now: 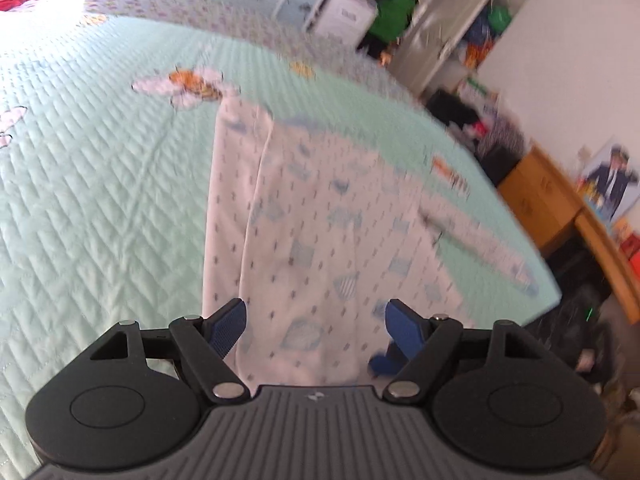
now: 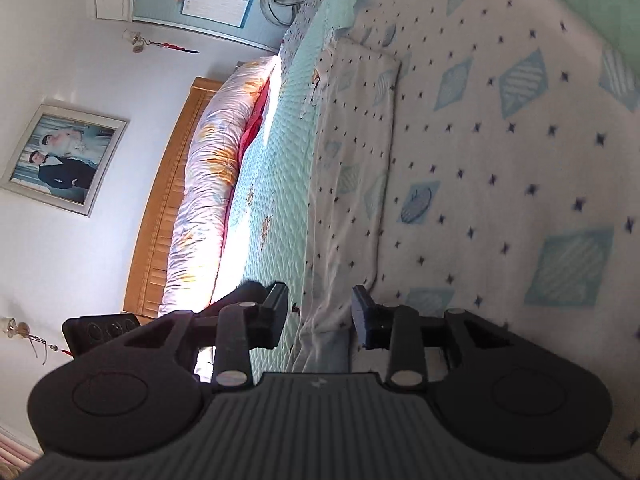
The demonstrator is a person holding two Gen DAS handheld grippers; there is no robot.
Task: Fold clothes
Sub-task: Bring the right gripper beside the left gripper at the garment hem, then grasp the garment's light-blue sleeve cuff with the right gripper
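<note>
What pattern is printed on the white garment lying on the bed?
Small dark stars and pale blue striped patches on the white garment, clearest in the right wrist view.

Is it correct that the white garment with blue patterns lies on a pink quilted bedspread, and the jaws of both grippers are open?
Not quite: the bedspread is pale mint green, not pink, as the left wrist view shows. The rest holds: the white garment with blue patterns lies on it, and the jaws of the left gripper and the right gripper stand open.
</note>
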